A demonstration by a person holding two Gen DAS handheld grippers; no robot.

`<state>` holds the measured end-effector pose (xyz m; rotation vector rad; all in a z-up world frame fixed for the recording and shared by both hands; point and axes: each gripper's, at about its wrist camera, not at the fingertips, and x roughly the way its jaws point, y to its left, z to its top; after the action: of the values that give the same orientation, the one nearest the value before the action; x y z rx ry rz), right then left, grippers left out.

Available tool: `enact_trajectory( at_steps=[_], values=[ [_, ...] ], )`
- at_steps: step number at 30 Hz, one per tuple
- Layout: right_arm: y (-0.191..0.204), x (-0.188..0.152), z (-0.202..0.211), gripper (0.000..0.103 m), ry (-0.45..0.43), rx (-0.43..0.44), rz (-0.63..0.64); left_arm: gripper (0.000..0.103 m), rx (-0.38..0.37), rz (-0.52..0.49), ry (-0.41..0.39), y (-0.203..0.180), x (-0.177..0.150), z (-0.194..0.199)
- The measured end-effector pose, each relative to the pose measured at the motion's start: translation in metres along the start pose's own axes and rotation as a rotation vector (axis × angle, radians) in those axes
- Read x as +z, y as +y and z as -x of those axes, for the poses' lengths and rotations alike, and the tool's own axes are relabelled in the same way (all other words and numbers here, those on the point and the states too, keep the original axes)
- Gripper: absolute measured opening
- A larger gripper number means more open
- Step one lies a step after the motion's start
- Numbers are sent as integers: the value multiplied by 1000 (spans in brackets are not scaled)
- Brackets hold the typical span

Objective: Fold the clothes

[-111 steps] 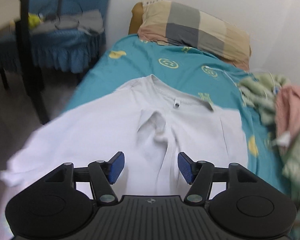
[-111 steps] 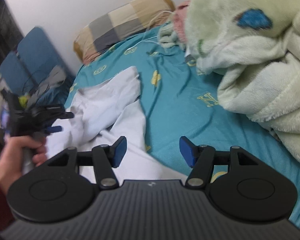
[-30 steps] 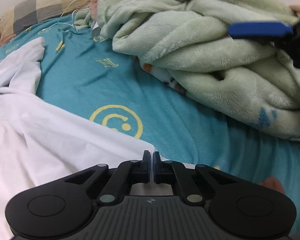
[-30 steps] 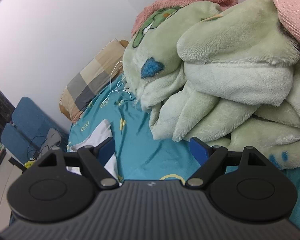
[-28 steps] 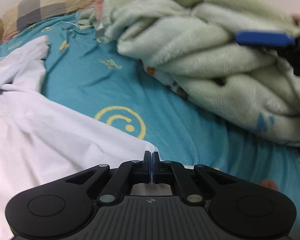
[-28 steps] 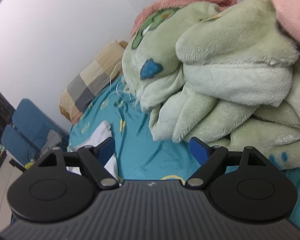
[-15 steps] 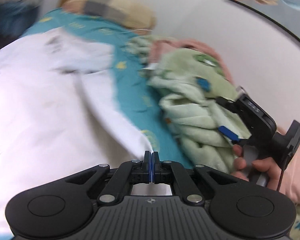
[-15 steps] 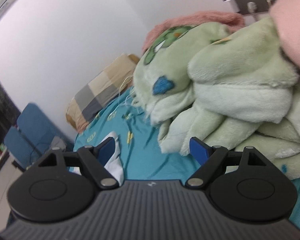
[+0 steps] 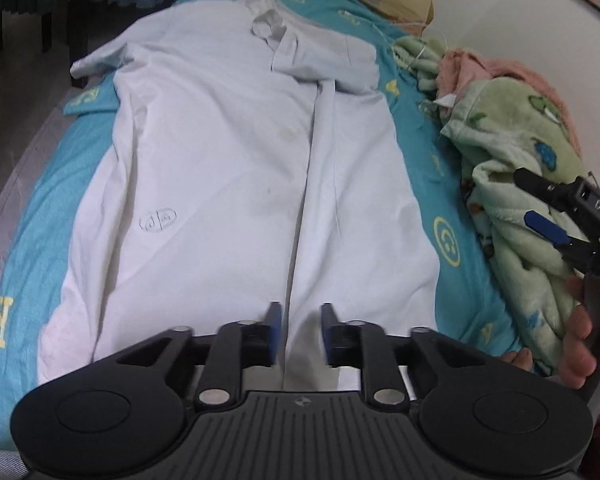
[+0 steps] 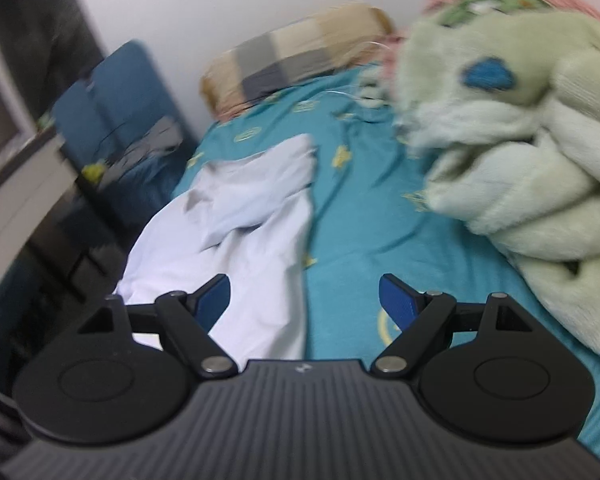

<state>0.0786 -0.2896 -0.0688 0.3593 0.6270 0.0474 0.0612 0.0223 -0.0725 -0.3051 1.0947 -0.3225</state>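
Observation:
A white T-shirt (image 9: 228,184) lies spread lengthwise on the teal bedsheet (image 9: 452,208), its right side folded in toward the middle with a long crease. My left gripper (image 9: 299,330) is open, just above the shirt's near hem, holding nothing. My right gripper (image 10: 305,302) is open and empty, over the shirt's (image 10: 256,240) right edge and the sheet (image 10: 360,200). It also shows in the left wrist view (image 9: 556,216) at the right, in front of the blanket.
A heap of green plush blanket (image 9: 532,184) with pink cloth (image 9: 484,64) fills the bed's right side, and shows in the right wrist view (image 10: 520,140). A checked pillow (image 10: 292,60) lies at the head. A blue chair (image 10: 116,120) stands left of the bed.
My left gripper has opened and let go of the shirt's corner after carrying it leftward over the shirt. My right gripper has swung left toward the shirt, still open.

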Motion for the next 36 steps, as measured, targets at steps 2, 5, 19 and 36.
enact_trajectory(
  at_steps=[2,5,19,36],
  values=[
    [9,-2,1,83,-5,26,28,48,16,-30,-36,0,2,6],
    [18,-4,3,83,-9,55,50,63,73,-103,-132,-9,11,17],
    [35,-8,3,83,-20,76,82,84,212,-157,-443,-7,14,8],
    [57,-11,4,83,-39,-6,134,102,211,-155,-477,-4,9,16]
  ],
)
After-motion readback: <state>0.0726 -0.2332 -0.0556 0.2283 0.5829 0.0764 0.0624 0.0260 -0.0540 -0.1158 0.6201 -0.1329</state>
